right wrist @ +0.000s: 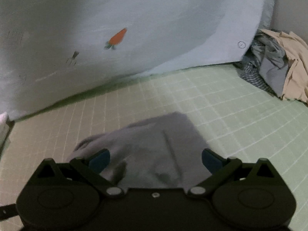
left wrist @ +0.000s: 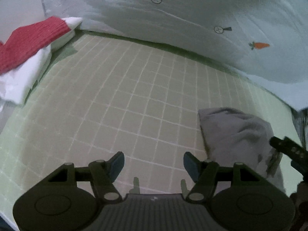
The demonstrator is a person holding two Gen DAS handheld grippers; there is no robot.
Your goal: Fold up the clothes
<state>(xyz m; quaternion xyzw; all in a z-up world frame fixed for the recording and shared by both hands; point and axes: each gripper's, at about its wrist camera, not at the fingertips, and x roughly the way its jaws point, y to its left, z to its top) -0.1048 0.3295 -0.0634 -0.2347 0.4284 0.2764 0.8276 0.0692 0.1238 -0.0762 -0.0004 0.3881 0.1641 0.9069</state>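
The biggest thing here is the pale blue shirt (right wrist: 134, 19). It lies spread out at the far side of the green worktop (right wrist: 240, 115). It has buttons and a little orange carrot (right wrist: 117, 36) sewn on it. It is not folded yet.

The worktop has a grid of white squares on it. Most of it is bare in the middle.

Next comes the heap of clothes (right wrist: 279, 67) in the far right corner, seen from the right wrist. It is tan, grey and striped, all jumbled up. On the left side sits a neat stack with a red knit piece (left wrist: 32, 40) on top of a white folded piece (left wrist: 23, 77).

Smaller is the grey folded cloth (right wrist: 154, 150). It lies on the worktop close in front of the right gripper (right wrist: 156, 159). That gripper's jaws stand wide, one on each side of the cloth, and do not seem to pinch it. The left gripper (left wrist: 154, 165) has its jaws apart too, with nothing between them, only bare worktop. The grey cloth is just to its right.

What could go wrong? The pictures are smeared, so I think the hands are moving fast. A jaw could bump the grey cloth and open its folds. A quick grab at the blue shirt might catch only one layer, so the fold would come out crooked.
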